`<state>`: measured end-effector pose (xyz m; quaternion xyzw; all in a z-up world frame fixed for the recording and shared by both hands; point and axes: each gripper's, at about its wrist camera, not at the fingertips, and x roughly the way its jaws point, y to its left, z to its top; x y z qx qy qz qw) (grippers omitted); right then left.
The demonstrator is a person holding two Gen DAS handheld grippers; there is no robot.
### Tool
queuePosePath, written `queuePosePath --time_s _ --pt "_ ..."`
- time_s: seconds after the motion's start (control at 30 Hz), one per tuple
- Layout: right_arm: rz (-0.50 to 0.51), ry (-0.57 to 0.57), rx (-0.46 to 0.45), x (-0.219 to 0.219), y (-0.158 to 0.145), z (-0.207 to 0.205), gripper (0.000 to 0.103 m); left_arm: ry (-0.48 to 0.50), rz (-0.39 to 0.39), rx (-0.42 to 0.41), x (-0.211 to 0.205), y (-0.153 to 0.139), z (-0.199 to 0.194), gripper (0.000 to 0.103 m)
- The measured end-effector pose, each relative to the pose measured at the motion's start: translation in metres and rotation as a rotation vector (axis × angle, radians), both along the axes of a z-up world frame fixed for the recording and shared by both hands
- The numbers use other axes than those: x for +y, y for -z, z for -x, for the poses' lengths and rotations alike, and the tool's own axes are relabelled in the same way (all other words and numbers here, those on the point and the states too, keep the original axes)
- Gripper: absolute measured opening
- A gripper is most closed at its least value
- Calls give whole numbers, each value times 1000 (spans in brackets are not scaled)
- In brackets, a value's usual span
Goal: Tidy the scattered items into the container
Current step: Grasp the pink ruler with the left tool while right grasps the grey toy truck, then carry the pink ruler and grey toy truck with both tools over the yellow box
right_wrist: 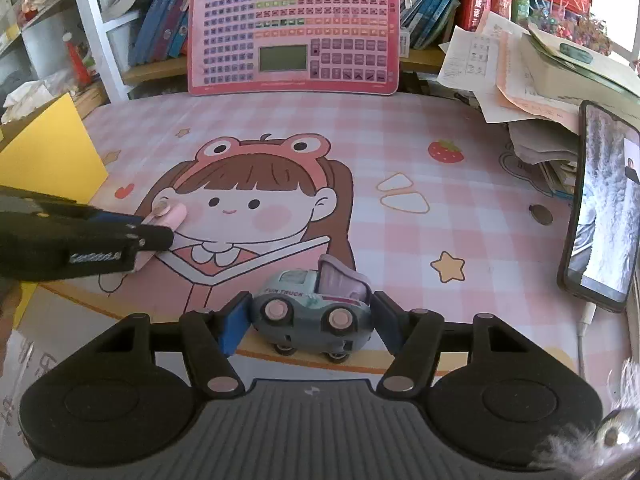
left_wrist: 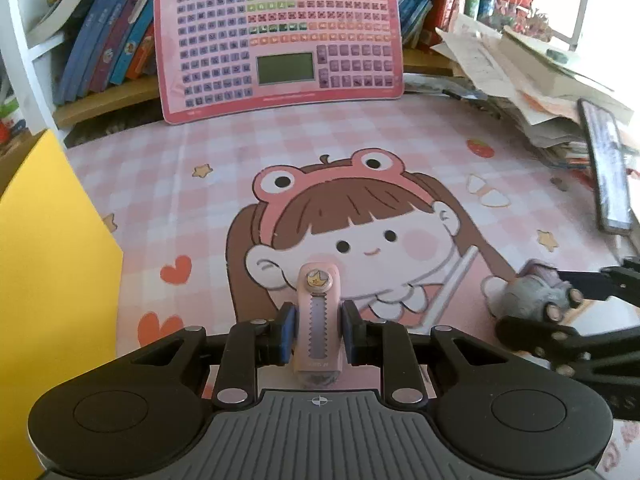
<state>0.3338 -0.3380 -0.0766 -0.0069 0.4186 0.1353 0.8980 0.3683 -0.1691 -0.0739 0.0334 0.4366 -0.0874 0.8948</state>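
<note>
My left gripper (left_wrist: 319, 330) is shut on a pink utility knife (left_wrist: 318, 320) with a crown sticker, held over the cartoon desk mat. The knife also shows in the right wrist view (right_wrist: 166, 216), sticking out of the left gripper's fingers. My right gripper (right_wrist: 308, 316) is shut on a small grey-green toy truck (right_wrist: 312, 312) lying on its side, wheels toward the camera. The toy truck also shows at the right edge of the left wrist view (left_wrist: 532, 292). A yellow box (left_wrist: 52, 264) stands at the left; it shows in the right wrist view (right_wrist: 48, 152) too.
A pink keyboard-like toy board (left_wrist: 280, 36) leans against the bookshelf at the back. A smartphone (right_wrist: 600, 208) lies propped at the right beside a pile of papers and books (right_wrist: 532, 80). A small dark coin-like item (right_wrist: 540, 214) lies on the pink checked mat (right_wrist: 400, 128).
</note>
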Motion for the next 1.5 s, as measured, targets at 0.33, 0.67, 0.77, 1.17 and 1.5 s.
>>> queuePosePath --time_s 0.33,0.67,0.77,1.17,1.5 --pt "-43 -16 -50 1 -23 32 62 23 89 -32 7 -23 50 23" --pt "-67 -22 3 4 -27 87 62 33 170 -25 24 -35 107 23" --pt "-59 -19 5 10 -29 100 62 44 186 -16 30 -36 123 23" --pt "-32 9 -41 40 -46 151 62 67 212 -31 66 -48 180 23" --pt "-10 15 -62 82 -53 203 62 53 228 -44 112 -54 232 23"
